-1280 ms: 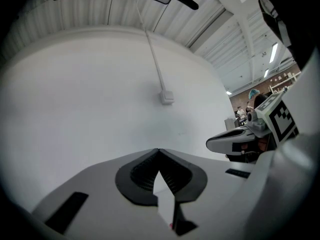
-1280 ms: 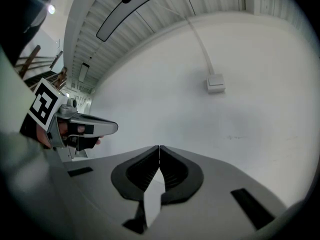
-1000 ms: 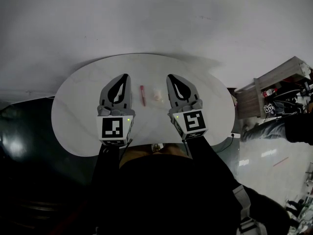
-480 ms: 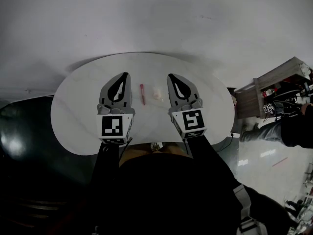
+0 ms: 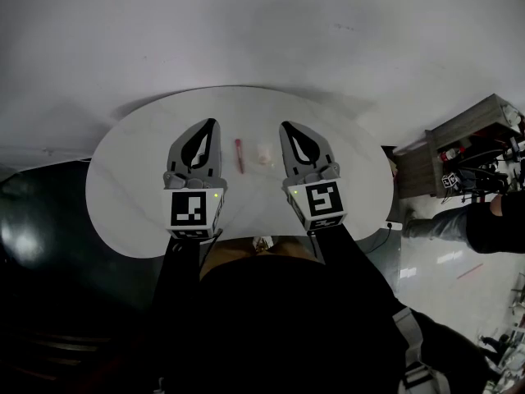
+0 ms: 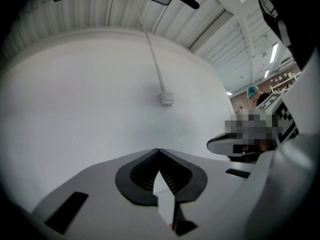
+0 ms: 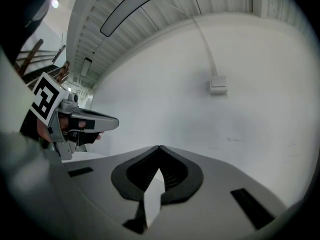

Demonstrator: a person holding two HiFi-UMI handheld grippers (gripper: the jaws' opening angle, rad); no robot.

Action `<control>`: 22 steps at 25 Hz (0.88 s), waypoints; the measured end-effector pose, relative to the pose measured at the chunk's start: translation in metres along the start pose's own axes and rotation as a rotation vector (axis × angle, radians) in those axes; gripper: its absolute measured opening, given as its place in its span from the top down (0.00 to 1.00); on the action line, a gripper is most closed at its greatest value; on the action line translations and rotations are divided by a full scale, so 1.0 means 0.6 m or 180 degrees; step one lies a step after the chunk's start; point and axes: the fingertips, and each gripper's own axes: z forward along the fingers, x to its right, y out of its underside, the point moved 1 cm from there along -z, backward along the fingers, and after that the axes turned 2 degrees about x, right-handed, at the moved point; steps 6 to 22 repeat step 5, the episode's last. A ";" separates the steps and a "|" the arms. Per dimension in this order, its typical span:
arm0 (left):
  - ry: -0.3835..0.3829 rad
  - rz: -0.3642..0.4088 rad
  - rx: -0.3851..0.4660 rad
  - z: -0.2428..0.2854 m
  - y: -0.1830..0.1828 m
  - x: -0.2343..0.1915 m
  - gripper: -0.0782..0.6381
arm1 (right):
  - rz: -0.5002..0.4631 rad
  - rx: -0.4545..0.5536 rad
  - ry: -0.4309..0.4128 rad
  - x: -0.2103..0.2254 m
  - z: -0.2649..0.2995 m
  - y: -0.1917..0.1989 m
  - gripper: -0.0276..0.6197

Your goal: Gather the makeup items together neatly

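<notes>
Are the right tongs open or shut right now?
Shut. In the right gripper view the right tongs meet at their tips, with nothing between them.

Dim, vignetted fisheye frames curve hard at the edges; the white table (image 5: 131,162) is evenly lit, shadows soft.

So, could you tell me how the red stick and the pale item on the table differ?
The red stick is long and thin; the pale item is short and squat. The red stick stands out; the pale item nearly matches the white table. Both lie on it, untouched.
</notes>
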 end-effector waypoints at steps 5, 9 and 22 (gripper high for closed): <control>-0.0016 -0.0024 -0.0047 -0.010 -0.005 0.007 0.87 | 0.0055 0.0140 -0.0003 -0.003 -0.007 -0.025 0.91; -0.0016 -0.0024 -0.0047 -0.010 -0.005 0.007 0.87 | 0.0055 0.0140 -0.0003 -0.003 -0.007 -0.025 0.91; -0.0016 -0.0024 -0.0047 -0.010 -0.005 0.007 0.87 | 0.0055 0.0140 -0.0003 -0.003 -0.007 -0.025 0.91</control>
